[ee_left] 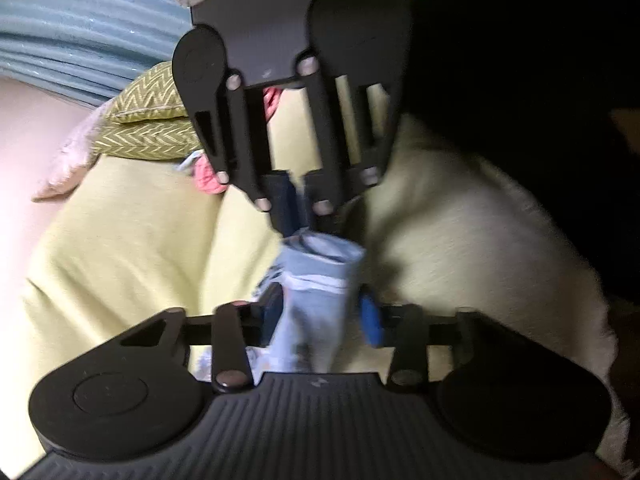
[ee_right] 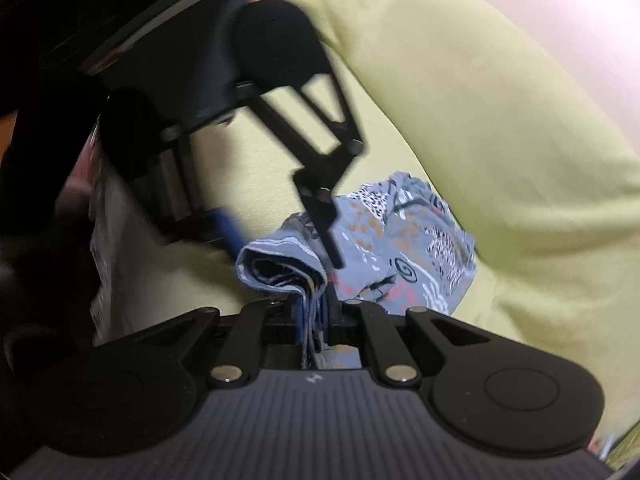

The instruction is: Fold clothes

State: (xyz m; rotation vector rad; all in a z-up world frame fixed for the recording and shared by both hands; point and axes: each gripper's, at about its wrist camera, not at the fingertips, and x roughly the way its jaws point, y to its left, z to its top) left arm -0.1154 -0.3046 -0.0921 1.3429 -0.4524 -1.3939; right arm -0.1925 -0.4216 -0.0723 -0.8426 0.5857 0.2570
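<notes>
On the yellow-green bedsheet [ee_right: 460,92] lies the blue patterned garment [ee_right: 400,248], one end rolled and bunched. The right gripper [ee_right: 314,320] has its jaws clamped on the layered edge of that roll. The left gripper [ee_left: 320,320] faces it from the opposite side, its jaws spread either side of the same roll; whether they press the cloth cannot be told. Beyond the garment, a zigzag-patterned cushion [ee_left: 148,124] rests on the sheet, with a pink cloth [ee_left: 208,178] beside it.
</notes>
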